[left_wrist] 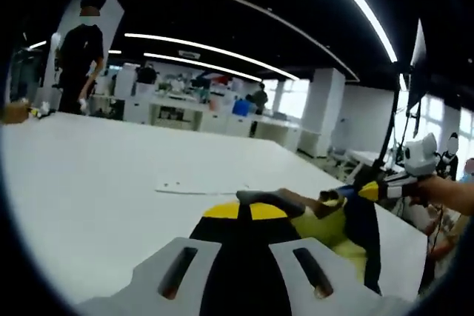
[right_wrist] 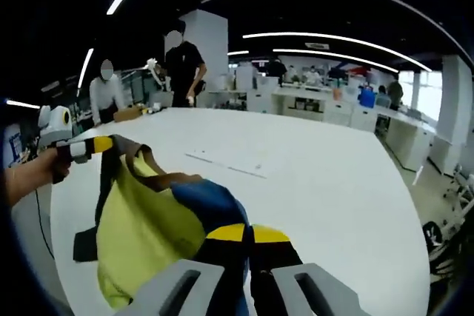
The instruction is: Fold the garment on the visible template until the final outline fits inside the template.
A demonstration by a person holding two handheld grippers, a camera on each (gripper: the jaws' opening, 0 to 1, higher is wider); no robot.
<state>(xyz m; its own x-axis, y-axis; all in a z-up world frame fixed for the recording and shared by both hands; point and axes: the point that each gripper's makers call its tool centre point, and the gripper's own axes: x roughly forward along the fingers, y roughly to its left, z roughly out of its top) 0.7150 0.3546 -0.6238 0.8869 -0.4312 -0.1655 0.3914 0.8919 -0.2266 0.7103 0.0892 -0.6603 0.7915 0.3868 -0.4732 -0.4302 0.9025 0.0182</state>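
You've got the garment point(right_wrist: 148, 220) lifted off the white table point(right_wrist: 311, 183), left gripper point(left_wrist: 244, 209) and right gripper point(right_wrist: 248, 233) each clenched on an edge, while the template point(left_wrist: 196, 188) lies bare mid-table, so every fold remains.

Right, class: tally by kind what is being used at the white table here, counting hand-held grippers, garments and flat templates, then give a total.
Hand-held grippers: 2 (left, right)
Garment: 1, yellow and dark, held up between both grippers
Template: 1, flat on the table
Total: 4
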